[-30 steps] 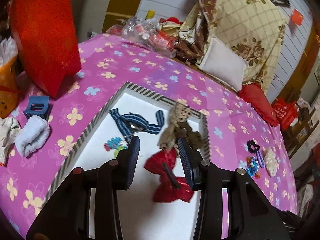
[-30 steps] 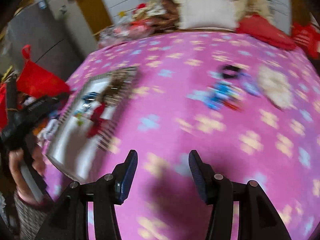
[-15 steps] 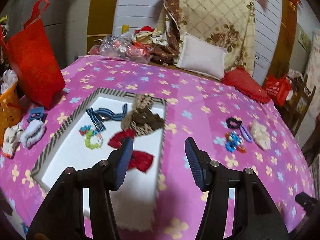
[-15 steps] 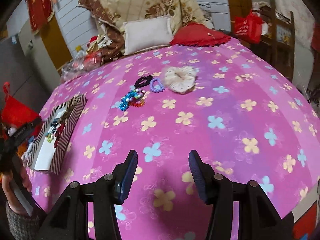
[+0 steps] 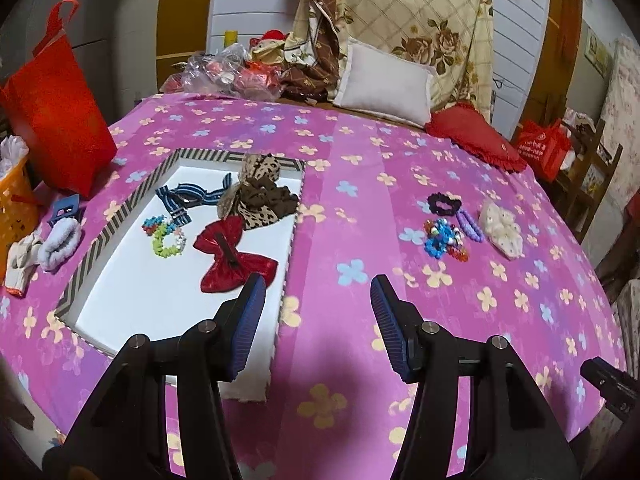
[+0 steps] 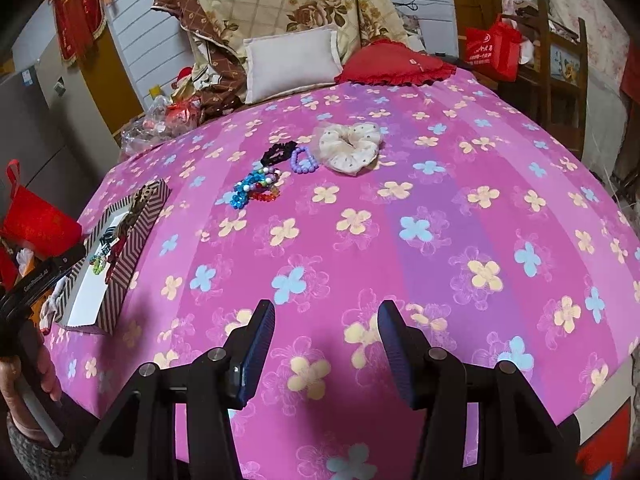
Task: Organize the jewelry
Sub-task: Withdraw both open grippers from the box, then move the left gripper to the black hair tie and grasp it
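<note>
- The left gripper (image 5: 316, 320) hangs above the near edge of the box (image 5: 120, 216), its fingers spread wide and holding nothing.
- The right gripper (image 6: 326, 344) hangs over bare pink tablecloth (image 6: 440, 220), fingers equally wide apart and empty.
- The box sits on the left of the table and already holds a red bow (image 5: 232, 256), a leopard-print bow (image 5: 258, 196), a striped bow (image 5: 188, 198) and a green bead bracelet (image 5: 168, 240).
- Well apart from the box, four pieces lie loose in a cluster: a bunch of bright beads (image 6: 256, 188), a black scrunchie (image 6: 278, 152), a purple bead bracelet (image 6: 304, 162) and a cream scrunchie (image 6: 350, 148).
- Judged from this, the step in hand falls between placements: neither gripper carries anything.
- The next move likely calls for reaching forward to the loose cluster, the beads lying nearest, and closing on one piece alone.
</note>
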### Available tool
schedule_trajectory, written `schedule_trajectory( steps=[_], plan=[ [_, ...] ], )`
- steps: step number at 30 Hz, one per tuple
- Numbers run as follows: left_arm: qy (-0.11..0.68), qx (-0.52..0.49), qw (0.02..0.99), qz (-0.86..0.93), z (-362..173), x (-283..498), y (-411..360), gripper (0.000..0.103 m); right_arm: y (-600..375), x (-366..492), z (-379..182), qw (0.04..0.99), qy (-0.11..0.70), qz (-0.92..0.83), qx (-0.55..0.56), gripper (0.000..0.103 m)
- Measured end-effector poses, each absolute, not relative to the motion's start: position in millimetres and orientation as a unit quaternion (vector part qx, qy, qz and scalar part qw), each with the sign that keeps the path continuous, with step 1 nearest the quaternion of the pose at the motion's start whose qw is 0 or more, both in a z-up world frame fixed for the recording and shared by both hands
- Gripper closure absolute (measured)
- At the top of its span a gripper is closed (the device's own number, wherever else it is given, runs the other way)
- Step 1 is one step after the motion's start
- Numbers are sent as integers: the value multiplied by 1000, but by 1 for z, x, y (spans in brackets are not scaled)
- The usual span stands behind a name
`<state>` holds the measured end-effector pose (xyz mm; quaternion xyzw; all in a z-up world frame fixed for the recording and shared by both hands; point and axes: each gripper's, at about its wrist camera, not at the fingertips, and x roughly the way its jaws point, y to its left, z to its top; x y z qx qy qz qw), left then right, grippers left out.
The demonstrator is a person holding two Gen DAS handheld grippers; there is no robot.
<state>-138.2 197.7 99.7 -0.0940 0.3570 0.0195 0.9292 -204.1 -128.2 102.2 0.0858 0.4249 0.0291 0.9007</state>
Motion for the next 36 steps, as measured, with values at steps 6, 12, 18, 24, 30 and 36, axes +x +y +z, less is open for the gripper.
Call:
schedule_trajectory(
  steps=[6, 12, 18, 24, 30, 36],
  plan=[
    [368, -85, 926, 14, 93, -139, 190, 48, -139, -203, 92, 897, 430, 17, 97, 50],
    [383, -101, 918, 4, 87, -138, 188, 48, -145, -198, 84, 898, 428, 7, 100, 50],
    [388, -93, 917, 2, 84, -132, 177, 48, -145, -186, 86, 907, 413, -3, 86, 50],
    [403, -62, 913, -1, 78, -125, 164, 48, -143, -164, 82, 905, 419, 20, 77, 50],
    [422, -51, 905, 3, 79, -108, 162, 48, -146, -124, 85, 904, 418, 55, 77, 50],
    [444, -72, 893, -20, 81, -60, 153, 48, -144, -63, 87, 906, 411, 77, 63, 50]
  ],
)
